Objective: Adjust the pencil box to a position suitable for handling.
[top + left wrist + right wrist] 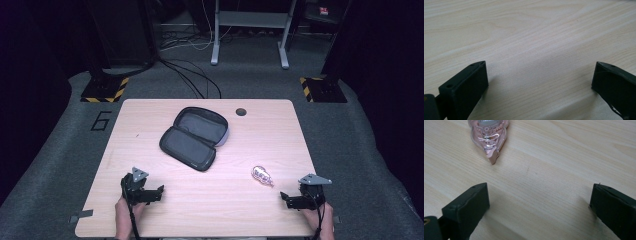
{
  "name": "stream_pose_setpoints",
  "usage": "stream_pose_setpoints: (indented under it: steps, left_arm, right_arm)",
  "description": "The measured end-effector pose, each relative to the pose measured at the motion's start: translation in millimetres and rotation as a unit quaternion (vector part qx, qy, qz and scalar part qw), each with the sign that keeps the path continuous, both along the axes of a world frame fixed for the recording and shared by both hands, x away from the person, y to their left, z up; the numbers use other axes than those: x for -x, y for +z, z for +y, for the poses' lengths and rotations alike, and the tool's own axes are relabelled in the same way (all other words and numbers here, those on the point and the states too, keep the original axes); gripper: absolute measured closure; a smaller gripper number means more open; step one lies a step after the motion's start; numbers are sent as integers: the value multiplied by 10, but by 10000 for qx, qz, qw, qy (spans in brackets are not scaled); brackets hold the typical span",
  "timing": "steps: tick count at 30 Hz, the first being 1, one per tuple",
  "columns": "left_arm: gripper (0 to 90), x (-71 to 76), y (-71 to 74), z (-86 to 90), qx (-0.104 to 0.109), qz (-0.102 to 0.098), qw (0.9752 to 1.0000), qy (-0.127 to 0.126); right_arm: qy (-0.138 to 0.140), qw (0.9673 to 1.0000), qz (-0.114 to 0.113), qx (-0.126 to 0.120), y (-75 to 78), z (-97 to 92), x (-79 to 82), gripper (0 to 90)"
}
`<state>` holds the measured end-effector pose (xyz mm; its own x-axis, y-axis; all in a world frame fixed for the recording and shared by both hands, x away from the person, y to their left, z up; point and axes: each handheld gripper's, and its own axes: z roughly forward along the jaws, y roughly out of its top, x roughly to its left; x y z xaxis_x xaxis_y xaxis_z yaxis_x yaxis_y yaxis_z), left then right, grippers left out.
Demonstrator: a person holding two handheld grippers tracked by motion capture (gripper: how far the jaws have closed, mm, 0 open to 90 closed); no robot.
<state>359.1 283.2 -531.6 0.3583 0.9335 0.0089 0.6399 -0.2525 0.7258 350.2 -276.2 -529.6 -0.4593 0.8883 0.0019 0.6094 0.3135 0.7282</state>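
Both grippers rest empty, jaws wide, at the frame's bottom: left gripper [159, 192], right gripper [284, 198]. The pink tape dispenser [262, 175] lies just above the right gripper, the open case [194, 137] at centre. Nothing seems started; next, likely, the right gripper closes on the dispenser.

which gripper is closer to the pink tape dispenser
The right gripper: the pink correction tape dispenser lies just ahead of it, while the left gripper sits across the table.

A light wooden desk [150, 115] with a round cable hole [241, 112] stands on grey carpet [65, 150]. Black cables [192, 75] trail across the floor behind it, past a grey metal frame [250, 30]. Yellow-black striped bases [105, 89] flank dark surroundings.
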Motion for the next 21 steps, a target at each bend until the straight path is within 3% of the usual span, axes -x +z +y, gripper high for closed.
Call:
stream_pose_setpoints:
  steps: [5,15,21]
  left_arm:
    - [3,1,6,3,10,39,10000,-11]
    - [25,22,5,-46,87,0,9984,564]
    - [76,-18,85,-141,111,-133,9989,429]
  right_arm:
    - [9,10000,8,-5,0,-1,-3,18]
    - [25,10000,-2,4,0,-5,-9,18]
    - [77,10000,5,26,1,-13,-8,18]
